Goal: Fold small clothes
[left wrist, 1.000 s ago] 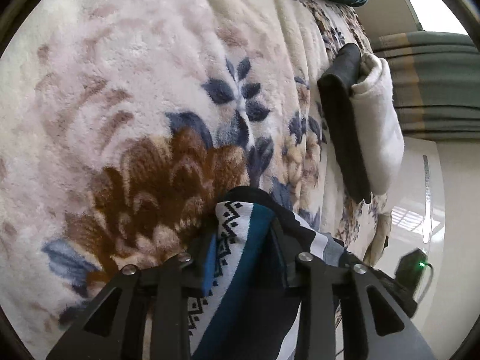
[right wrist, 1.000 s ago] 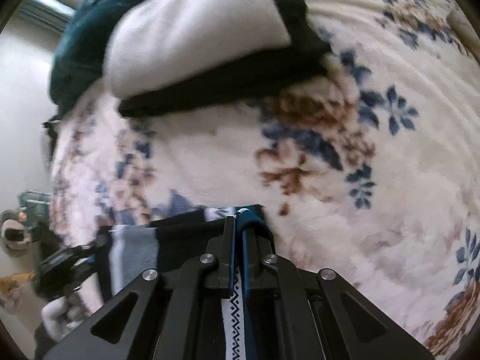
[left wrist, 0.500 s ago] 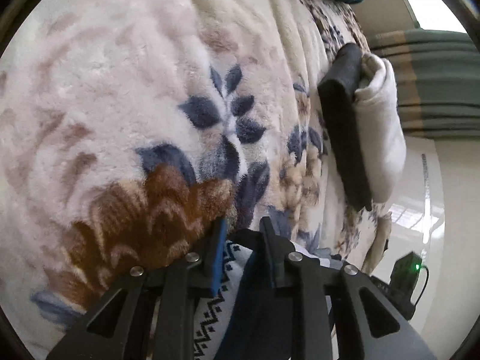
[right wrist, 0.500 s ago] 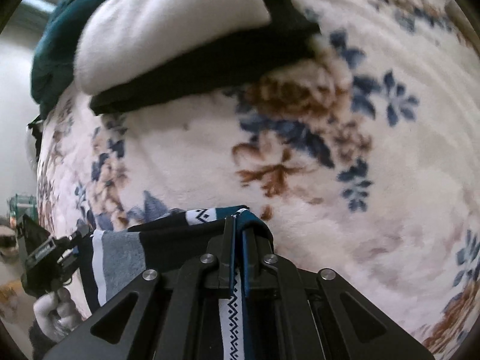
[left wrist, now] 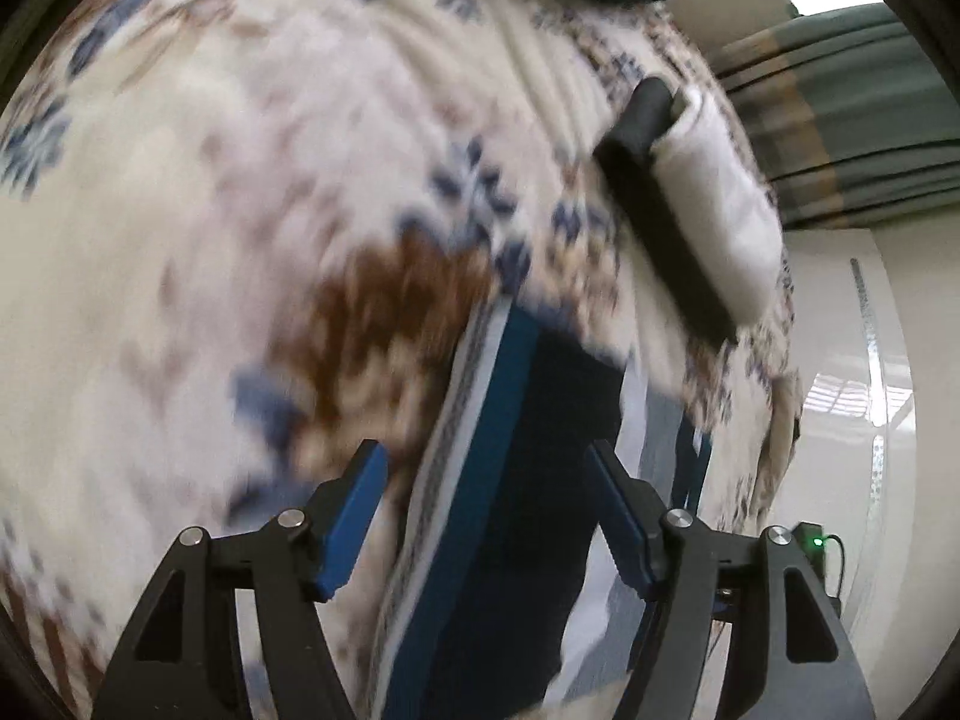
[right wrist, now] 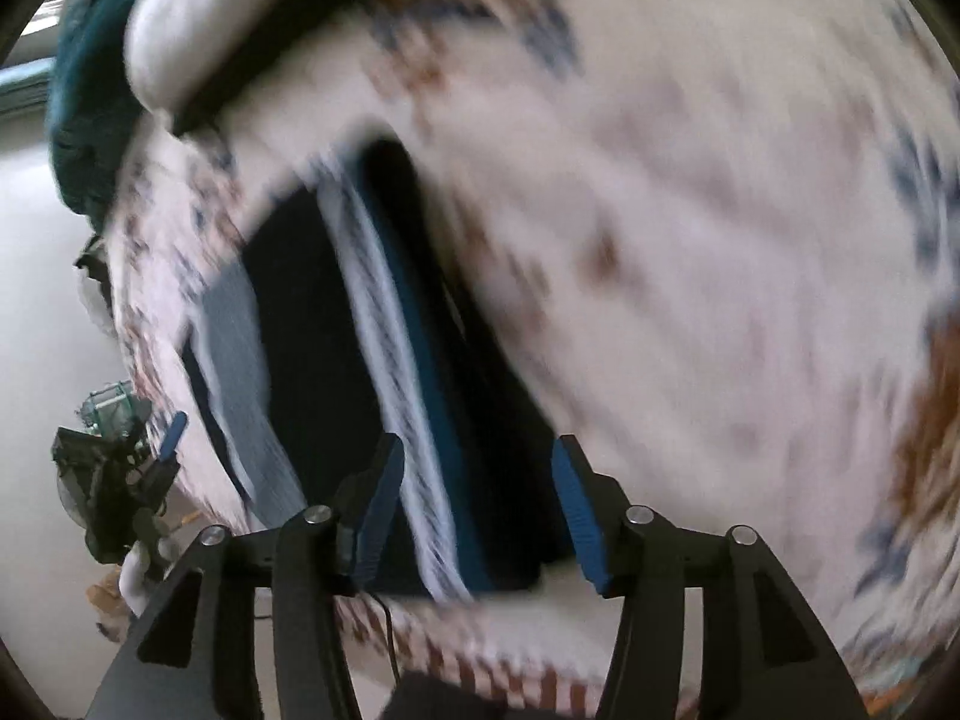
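- The striped garment (left wrist: 510,480) is laid folded on the floral blanket (left wrist: 240,180), near its edge.
- The left gripper (left wrist: 486,480) fingers (left wrist: 354,516) are spread apart, just opened, nothing clamped.
- The right gripper (right wrist: 477,480) fingers (right wrist: 576,510) likewise.

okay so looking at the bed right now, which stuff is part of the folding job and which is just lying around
Part of the job:
- striped garment, lying flat
- left gripper and right gripper, jaws just opened, off the cloth

Lying about:
- folded black and white stack
- teal fabric
- floral blanket
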{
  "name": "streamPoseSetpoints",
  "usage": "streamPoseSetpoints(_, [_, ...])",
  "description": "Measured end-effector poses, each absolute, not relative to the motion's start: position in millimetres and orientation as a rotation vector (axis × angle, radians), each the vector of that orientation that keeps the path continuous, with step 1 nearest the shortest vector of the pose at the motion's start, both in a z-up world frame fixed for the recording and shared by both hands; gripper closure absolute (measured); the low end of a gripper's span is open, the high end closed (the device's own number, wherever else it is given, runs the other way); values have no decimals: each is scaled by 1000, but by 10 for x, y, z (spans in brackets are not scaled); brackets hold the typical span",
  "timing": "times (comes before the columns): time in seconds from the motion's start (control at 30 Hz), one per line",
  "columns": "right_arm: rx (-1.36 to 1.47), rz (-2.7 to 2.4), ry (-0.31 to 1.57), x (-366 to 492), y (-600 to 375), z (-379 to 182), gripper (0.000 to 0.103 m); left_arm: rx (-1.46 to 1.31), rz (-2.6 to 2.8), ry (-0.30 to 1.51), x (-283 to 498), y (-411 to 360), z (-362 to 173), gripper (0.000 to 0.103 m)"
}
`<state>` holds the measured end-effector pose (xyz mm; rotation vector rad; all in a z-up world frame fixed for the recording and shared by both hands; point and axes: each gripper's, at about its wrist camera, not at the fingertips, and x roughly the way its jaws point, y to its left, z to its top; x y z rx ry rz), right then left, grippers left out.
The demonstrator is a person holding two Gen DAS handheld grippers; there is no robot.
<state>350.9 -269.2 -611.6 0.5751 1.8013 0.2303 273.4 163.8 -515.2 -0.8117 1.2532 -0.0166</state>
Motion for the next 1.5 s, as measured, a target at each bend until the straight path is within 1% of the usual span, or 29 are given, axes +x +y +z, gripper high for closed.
streamPoseSetpoints(0.07, [609, 229, 1843, 3257, -2681, -6254, 51, -814, -15, 1295, 2558, 1537, -5194, 38])
streamPoseSetpoints(0.1, [614, 239, 1830, 3187, -2669, -6264, 69, -810, -14, 1320, 2465, 1470, -5224, 38])
streamPoseSetpoints(0.13, [608, 243, 1810, 3108, -2641, -6250, 92, -805, -12, 1342, 2392, 1419, -5255, 38])
streamPoseSetpoints(0.17, [607, 243, 1804, 3063, -2629, -6234, 92, -808, -14, 1359, 2341, 1378, -5278, 38])
streamPoseSetpoints(0.2, [612, 226, 1780, 3015, -2632, -6185, 96, -811, -18, 1375, 2290, 1337, -5303, 38])
streamPoseSetpoints(0.33, [571, 129, 1676, 2987, -2756, -5911, 97, -805, -38, 1407, 2200, 1258, -5402, 38])
streamPoseSetpoints(0.4, [519, 86, 1685, 3017, -2818, -5919, 97, -814, -48, 1429, 2194, 1238, -5482, 38])
streamPoseSetpoints(0.5, [478, 86, 1760, 3022, -2757, -6130, 96, -848, -52, 1438, 2148, 1246, -5501, 38])
streamPoseSetpoints(0.57, [473, 97, 1798, 3044, -2702, -6195, 93, -872, -46, 1432, 2062, 1283, -5437, 38])
streamPoseSetpoints(0.63, [503, 74, 1810, 3022, -2729, -6160, 78, -916, -33, 1422, 1925, 1317, -5377, 38])
streamPoseSetpoints(0.67, [545, 63, 1799, 2979, -2773, -6112, 75, -936, -17, 1421, 1860, 1340, -5369, 38])
streamPoseSetpoints(0.73, [658, 41, 1775, 2852, -2886, -6038, 66, -1042, 5, 1406, 1693, 1380, -5390, 38])
streamPoseSetpoints(0.87, [913, 67, 1768, 2605, -2956, -6155, 65, -1311, 27, 1357, 1529, 1394, -5645, 38])
streamPoseSetpoints(0.93, [1017, 85, 1754, 2540, -2913, -6272, 65, -1456, 60, 1285, 1468, 1397, -5808, 43])
streamPoseSetpoints(0.97, [1053, 91, 1752, 2520, -2885, -6347, 65, -1504, 84, 1256, 1439, 1403, -5854, 65])
streamPoseSetpoints(1.0, [1092, 82, 1746, 2494, -2868, -6410, 65, -1549, 106, 1229, 1406, 1415, -5891, 87])
streamPoseSetpoints(1.07, [1164, 45, 1704, 2425, -2890, -6454, 97, -1555, 145, 1195, 1371, 1441, -5850, 87])
streamPoseSetpoints(1.13, [1153, 13, 1679, 2357, -2902, -6374, 97, -1462, 143, 1203, 1411, 1417, -5732, 87])
streamPoseSetpoints(1.23, [1022, -11, 1670, 2334, -2888, -6156, 98, -1385, 111, 1258, 1473, 1387, -5756, 87])
streamPoseSetpoints(1.27, [969, -20, 1690, 2378, -2851, -6163, 98, -1383, 97, 1274, 1489, 1382, -5792, 87])
streamPoseSetpoints(1.3, [925, -16, 1712, 2392, -2837, -6187, 98, -1378, 79, 1295, 1513, 1373, -5816, 83])
streamPoseSetpoints(1.33, [866, -7, 1740, 2435, -2785, -6236, 96, -1363, 69, 1311, 1539, 1393, -5792, 82])
streamPoseSetpoints(1.37, [803, 7, 1784, 2489, -2718, -6280, 95, -1335, 68, 1326, 1558, 1432, -5743, 76])
streamPoseSetpoints(1.4, [754, 24, 1822, 2554, -2669, -6287, 89, -1297, 63, 1330, 1582, 1471, -5672, 73])
streamPoseSetpoints(1.43, [705, 41, 1841, 2629, -2636, -6247, 82, -1249, 57, 1327, 1610, 1501, -5581, 65])
streamPoseSetpoints(1.47, [632, 65, 1832, 2730, -2592, -6096, 79, -1201, 59, 1323, 1617, 1532, -5490, 41])
streamPoseSetpoints(1.5, [574, 88, 1809, 2832, -2528, -5962, 75, -1133, 69, 1308, 1641, 1571, -5386, 34])
